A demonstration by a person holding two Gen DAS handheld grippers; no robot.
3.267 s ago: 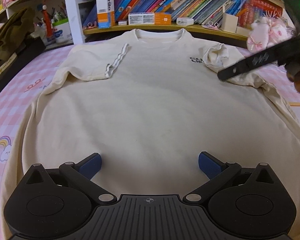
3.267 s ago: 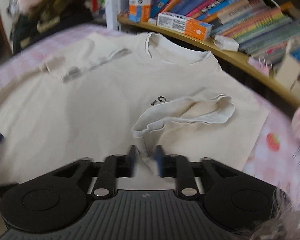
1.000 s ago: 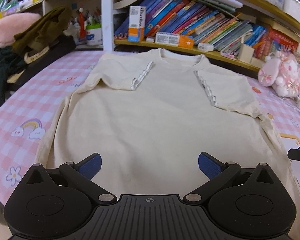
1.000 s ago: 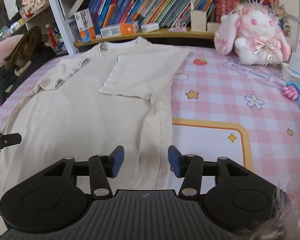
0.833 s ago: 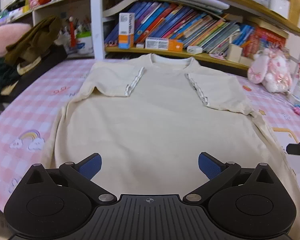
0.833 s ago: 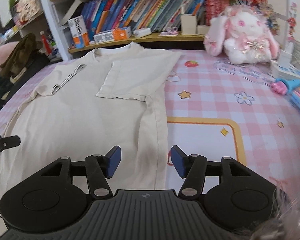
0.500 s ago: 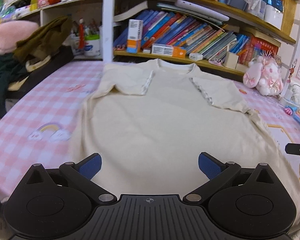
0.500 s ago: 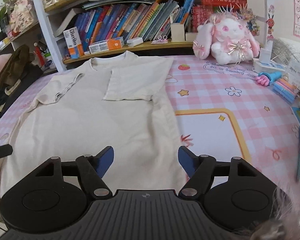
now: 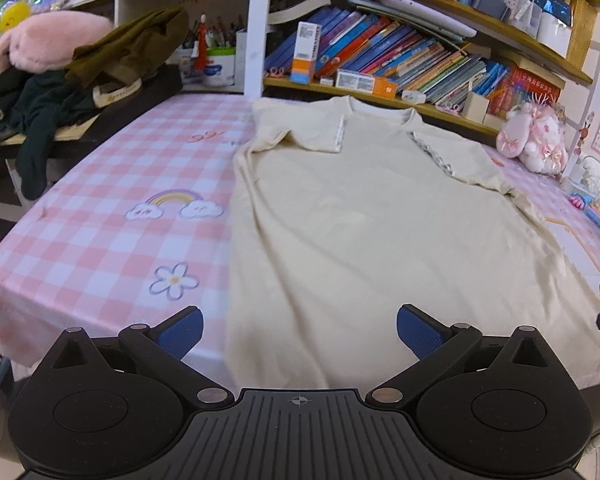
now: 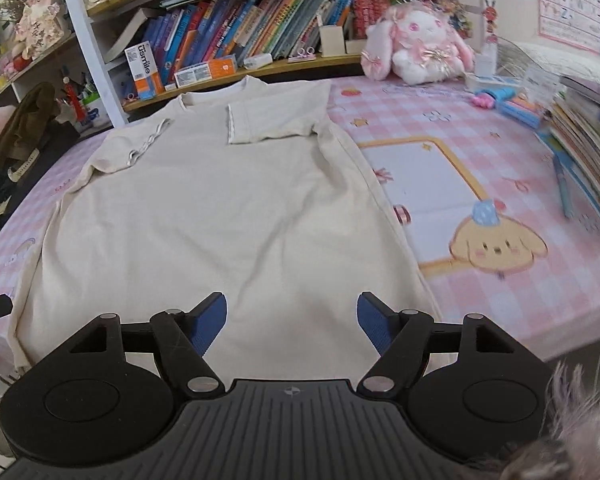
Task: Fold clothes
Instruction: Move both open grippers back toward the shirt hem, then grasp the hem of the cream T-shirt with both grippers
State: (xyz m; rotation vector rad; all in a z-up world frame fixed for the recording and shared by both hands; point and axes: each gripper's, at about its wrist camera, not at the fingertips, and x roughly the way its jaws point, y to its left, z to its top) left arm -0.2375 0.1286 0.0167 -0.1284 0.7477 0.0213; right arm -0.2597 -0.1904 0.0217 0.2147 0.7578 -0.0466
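Lying flat on the pink checked tabletop (image 9: 100,240), the cream cotton T-shirt (image 9: 372,232) fills each frame's centre, its hem just above both parted, empty tongs: left tongs (image 9: 299,330), right tongs (image 10: 292,320), whose jaws have just been widening.

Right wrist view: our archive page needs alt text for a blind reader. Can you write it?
A cream T-shirt lies flat on a pink checked tablecloth, both short sleeves folded inward over its chest. The right hand-held gripper hangs open over the near hem, nothing between its blue pads. Behind are a bookshelf and a pink plush rabbit.
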